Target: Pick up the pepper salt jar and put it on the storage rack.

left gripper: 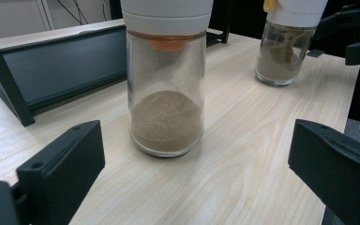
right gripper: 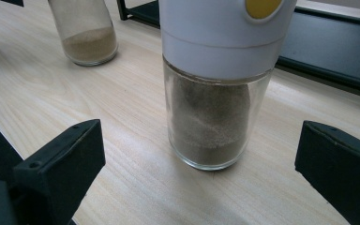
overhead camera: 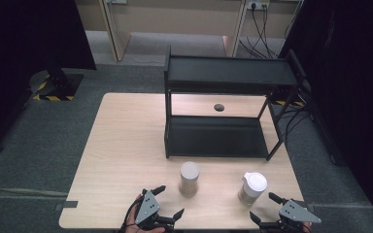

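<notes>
Two glass jars of brown powder, white lids, upright on the worktop [overhead camera: 126, 145] in front of the black shelf rack [overhead camera: 223, 111]. Left jar [overhead camera: 189, 178] sits ahead of the left hand-held gripper [overhead camera: 167, 201]; right jar [overhead camera: 252, 188] just beyond the right hand-held gripper [overhead camera: 267, 208]. Both sets of jaws wide open, nothing held, no contact.

Risks: tall narrow jars, so an off-centre approach or a jaw tip clipping the glass could tip one; slick glass may slip in a high grip near the lid.

Both hands low at the near edge, grippers roughly level, each aimed at its own jar.
</notes>
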### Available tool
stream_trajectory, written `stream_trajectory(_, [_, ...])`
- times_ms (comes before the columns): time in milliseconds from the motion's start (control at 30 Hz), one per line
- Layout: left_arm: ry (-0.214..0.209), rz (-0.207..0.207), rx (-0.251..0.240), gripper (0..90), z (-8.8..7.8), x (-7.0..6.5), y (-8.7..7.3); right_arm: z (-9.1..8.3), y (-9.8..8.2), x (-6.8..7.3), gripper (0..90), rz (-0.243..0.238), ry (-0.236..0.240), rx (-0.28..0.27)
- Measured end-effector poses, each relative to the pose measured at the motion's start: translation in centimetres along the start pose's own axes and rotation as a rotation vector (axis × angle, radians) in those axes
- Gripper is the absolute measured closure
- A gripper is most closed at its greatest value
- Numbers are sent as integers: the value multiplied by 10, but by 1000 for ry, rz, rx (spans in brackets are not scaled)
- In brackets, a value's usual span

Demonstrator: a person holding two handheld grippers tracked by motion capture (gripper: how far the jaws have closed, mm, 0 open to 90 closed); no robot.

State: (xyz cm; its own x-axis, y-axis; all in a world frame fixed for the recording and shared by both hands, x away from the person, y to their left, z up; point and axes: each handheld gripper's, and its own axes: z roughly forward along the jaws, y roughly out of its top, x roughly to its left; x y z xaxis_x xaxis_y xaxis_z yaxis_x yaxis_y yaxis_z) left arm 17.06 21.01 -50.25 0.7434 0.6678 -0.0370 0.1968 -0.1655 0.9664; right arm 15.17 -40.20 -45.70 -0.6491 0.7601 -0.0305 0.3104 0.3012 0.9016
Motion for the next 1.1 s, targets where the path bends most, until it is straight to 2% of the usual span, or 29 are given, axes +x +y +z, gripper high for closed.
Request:
stream_trajectory(800, [7, 3, -10, 39, -1, -2, -1, 0, 0, 1, 23, -3, 4, -2])
stream_trajectory(1100, [3, -21, -18, 38, 3, 0, 0, 2, 0, 1, 23, -5, 10, 1])
